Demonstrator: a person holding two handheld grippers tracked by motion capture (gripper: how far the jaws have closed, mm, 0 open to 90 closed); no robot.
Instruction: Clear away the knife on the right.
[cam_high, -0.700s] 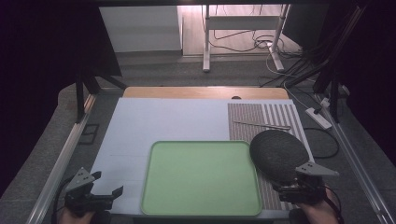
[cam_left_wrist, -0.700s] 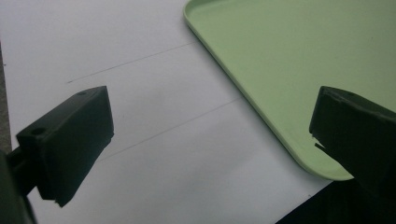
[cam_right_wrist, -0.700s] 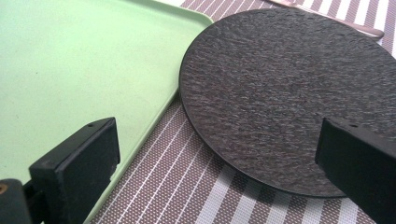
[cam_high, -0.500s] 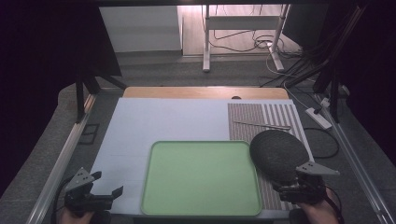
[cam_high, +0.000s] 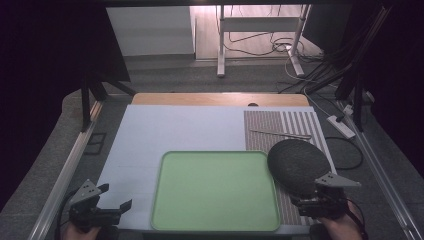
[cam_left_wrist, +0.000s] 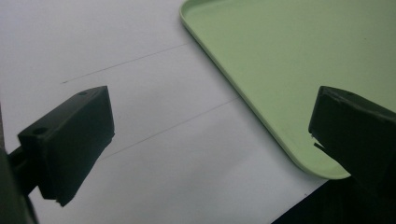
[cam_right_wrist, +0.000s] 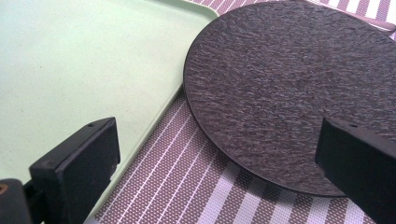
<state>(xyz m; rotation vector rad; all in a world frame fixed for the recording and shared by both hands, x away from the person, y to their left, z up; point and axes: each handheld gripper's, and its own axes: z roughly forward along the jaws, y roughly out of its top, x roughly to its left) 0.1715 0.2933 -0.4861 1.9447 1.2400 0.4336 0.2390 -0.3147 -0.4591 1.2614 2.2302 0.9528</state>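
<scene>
A pale green tray (cam_high: 215, 192) lies empty at the front middle of the table. A round dark slate plate (cam_high: 298, 165) rests on a brown striped placemat (cam_high: 280, 125), its left edge overlapping the tray's right rim (cam_right_wrist: 187, 91). My right gripper (cam_high: 320, 202) is open just in front of the plate (cam_right_wrist: 289, 88), jaws wide apart and empty. My left gripper (cam_high: 102, 206) is open at the front left over the white mat (cam_left_wrist: 116, 116), beside the tray's near left corner (cam_left_wrist: 299, 158). Nothing sits between its jaws.
A thin metal rod or utensil (cam_high: 280, 133) lies across the striped placemat behind the plate. The white mat (cam_high: 175, 130) covers the table's left and middle. A wooden edge (cam_high: 215, 99) runs along the back. Metal rails (cam_high: 70, 160) flank the table.
</scene>
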